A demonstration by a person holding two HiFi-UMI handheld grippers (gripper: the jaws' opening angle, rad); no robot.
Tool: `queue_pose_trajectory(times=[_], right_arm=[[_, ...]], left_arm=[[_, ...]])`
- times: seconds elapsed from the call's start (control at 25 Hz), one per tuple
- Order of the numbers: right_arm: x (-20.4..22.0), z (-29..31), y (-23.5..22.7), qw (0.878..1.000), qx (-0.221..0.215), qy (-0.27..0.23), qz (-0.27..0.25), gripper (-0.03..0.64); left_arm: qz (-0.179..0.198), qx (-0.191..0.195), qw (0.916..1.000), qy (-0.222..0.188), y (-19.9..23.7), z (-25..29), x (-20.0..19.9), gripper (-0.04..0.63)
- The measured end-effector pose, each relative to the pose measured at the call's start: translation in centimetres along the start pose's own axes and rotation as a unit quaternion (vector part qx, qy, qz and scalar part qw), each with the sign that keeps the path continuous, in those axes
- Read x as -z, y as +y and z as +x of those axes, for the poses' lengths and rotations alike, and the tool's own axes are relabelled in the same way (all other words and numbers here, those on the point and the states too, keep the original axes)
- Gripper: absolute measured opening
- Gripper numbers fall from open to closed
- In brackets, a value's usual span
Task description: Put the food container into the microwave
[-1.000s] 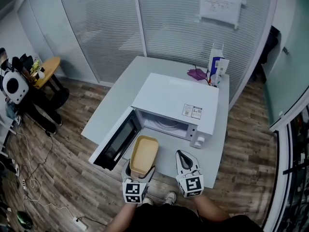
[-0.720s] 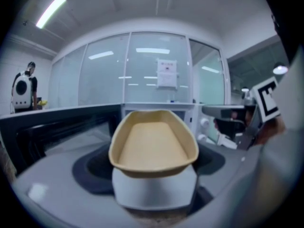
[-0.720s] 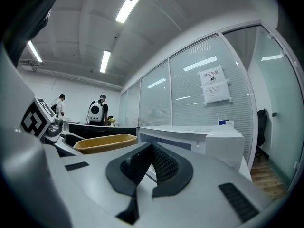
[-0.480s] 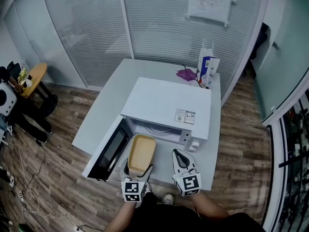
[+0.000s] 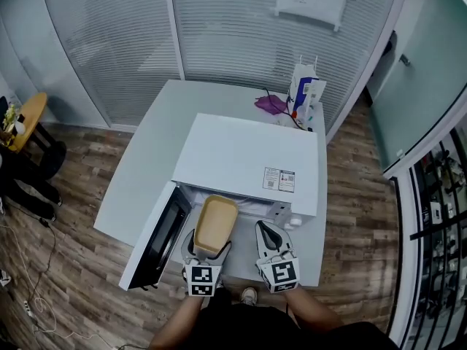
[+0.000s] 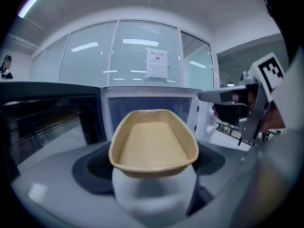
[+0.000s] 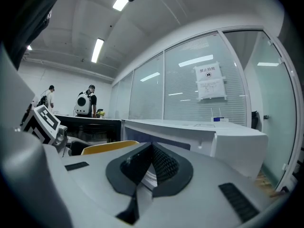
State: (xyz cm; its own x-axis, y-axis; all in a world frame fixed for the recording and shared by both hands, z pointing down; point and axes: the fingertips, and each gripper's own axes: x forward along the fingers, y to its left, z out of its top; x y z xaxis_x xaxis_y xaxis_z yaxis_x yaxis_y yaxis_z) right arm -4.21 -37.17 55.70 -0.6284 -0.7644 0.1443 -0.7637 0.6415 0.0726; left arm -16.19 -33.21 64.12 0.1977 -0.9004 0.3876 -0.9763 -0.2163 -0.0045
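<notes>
The dark-glass door (image 5: 155, 243) of the boxy white microwave (image 5: 248, 155) stands swung open at the left. The left gripper (image 5: 207, 254) has its fingers clamped on the near end of the shallow, rounded tan food container (image 5: 215, 223), whose far end appears to be at the cavity mouth. The push is best kept level and straight, clear of the door, until the tray sits fully inside. The right gripper (image 5: 267, 235), fingers closed on nothing, hangs just beside and is best kept out of the way.

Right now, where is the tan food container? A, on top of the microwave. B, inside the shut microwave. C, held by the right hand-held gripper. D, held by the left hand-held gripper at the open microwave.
D: the left hand-held gripper clamps the food container before the open microwave.
</notes>
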Motion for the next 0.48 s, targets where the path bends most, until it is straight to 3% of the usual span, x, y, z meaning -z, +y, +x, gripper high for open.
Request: queue_pose_trajectory(times=[0.48], right_arm=[[4.7,3.7,0.4,0.998,0.024,0.053,0.014,0.008]], left_arm=[[0.015,0.034,0.9992,0.011,1.2,6.9,0.4,0.483]])
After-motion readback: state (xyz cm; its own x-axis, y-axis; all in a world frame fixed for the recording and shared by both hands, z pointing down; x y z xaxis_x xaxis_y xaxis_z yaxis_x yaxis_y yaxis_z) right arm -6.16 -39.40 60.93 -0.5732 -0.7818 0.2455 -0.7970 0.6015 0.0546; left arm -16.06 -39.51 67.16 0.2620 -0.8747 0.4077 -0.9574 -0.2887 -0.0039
